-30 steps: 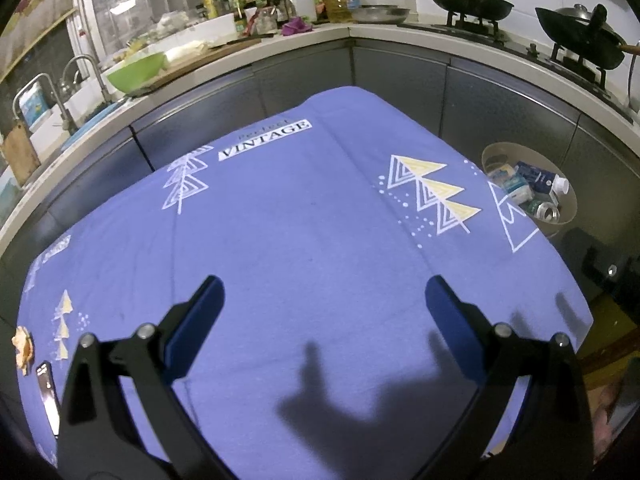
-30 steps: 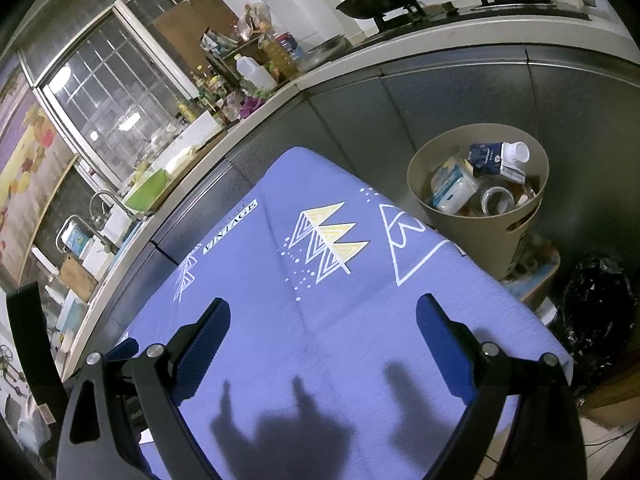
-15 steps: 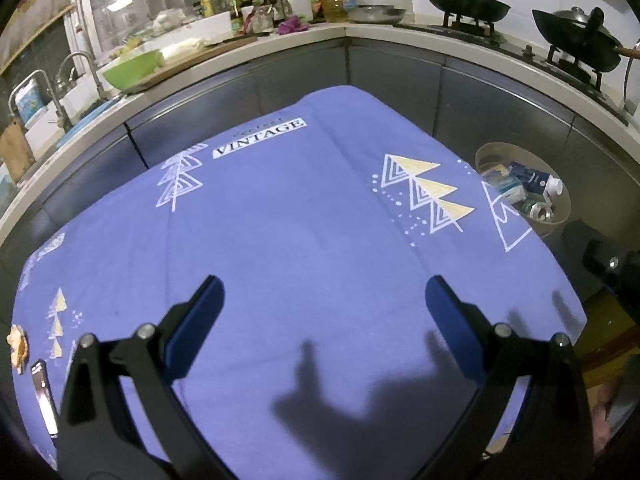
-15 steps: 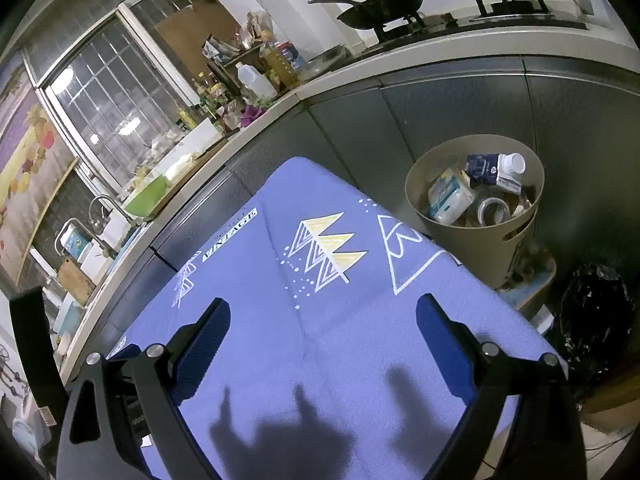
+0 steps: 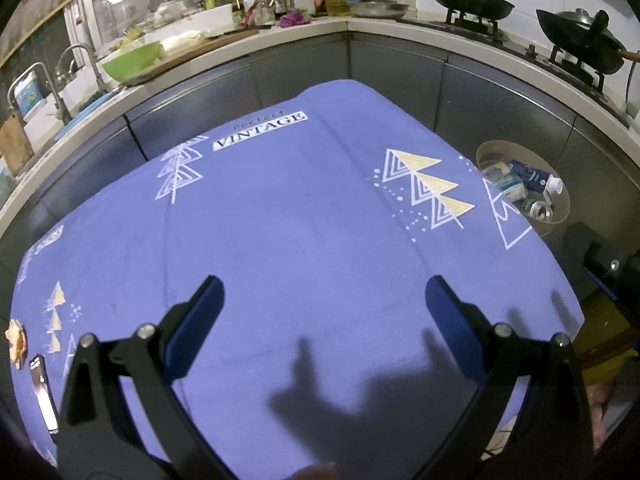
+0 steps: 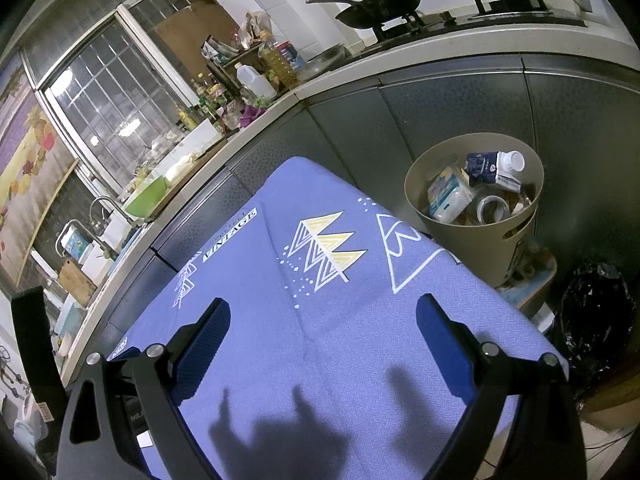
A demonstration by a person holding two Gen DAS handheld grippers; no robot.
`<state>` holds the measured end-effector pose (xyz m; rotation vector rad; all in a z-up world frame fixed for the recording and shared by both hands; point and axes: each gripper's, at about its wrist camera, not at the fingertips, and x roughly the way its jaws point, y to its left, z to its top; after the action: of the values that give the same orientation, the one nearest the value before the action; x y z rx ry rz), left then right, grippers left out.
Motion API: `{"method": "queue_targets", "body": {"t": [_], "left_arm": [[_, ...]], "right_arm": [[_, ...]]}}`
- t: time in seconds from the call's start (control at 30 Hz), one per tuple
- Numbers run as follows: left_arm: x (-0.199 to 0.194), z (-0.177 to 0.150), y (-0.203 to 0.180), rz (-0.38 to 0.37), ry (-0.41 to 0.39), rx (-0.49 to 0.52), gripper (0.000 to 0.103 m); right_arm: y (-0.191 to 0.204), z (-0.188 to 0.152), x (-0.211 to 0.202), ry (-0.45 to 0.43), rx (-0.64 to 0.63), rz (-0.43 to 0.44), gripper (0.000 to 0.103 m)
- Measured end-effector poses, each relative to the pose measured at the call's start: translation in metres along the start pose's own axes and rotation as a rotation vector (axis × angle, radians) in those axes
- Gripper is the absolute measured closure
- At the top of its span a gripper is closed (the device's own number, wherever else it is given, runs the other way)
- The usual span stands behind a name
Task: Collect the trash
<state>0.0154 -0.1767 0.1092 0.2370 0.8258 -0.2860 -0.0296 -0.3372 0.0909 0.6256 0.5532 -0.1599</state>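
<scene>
Your worktop [image 5: 304, 240] is covered by a blue-purple cloth printed with triangle trees and the word VINTAGE, and most of it is bare. Beyond its far right corner, on the floor against the dark cabinets, stands a tan bin [image 6: 480, 240] holding a carton, a packet and a tape roll. Your left gripper [image 5: 322, 304] and right gripper [image 6: 322, 320] both hover above the cloth with fingers spread wide, holding nothing. At the left edge lie a small orange scrap [image 5: 15, 344] and a shiny flat object [image 5: 42, 396].
</scene>
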Motion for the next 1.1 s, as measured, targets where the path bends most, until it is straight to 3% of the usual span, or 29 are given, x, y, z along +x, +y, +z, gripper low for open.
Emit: {"method": "queue_targets", "body": {"t": [0.23,0.6,0.9,1.1], "left_arm": [[-0.001,-0.001,0.0,-0.02,0.007,0.001,0.006],[-0.012,0.001,0.009,-0.043,-0.045,-0.039,0.006],[-0.008,0.001,0.01,0.028,-0.024,-0.06,0.006],[-0.005,0.001,0.012,0.02,0.002,-0.062,0.006]], "right_arm": [[0.0,0.0,0.0,0.0,-0.002,0.0,0.014],[0.001,0.0,0.0,-0.002,-0.003,0.0,0.014],[0.004,0.0,0.0,-0.003,-0.008,0.003,0.013],[0.006,0.0,0.001,0.001,-0.01,0.004,0.014]]}}
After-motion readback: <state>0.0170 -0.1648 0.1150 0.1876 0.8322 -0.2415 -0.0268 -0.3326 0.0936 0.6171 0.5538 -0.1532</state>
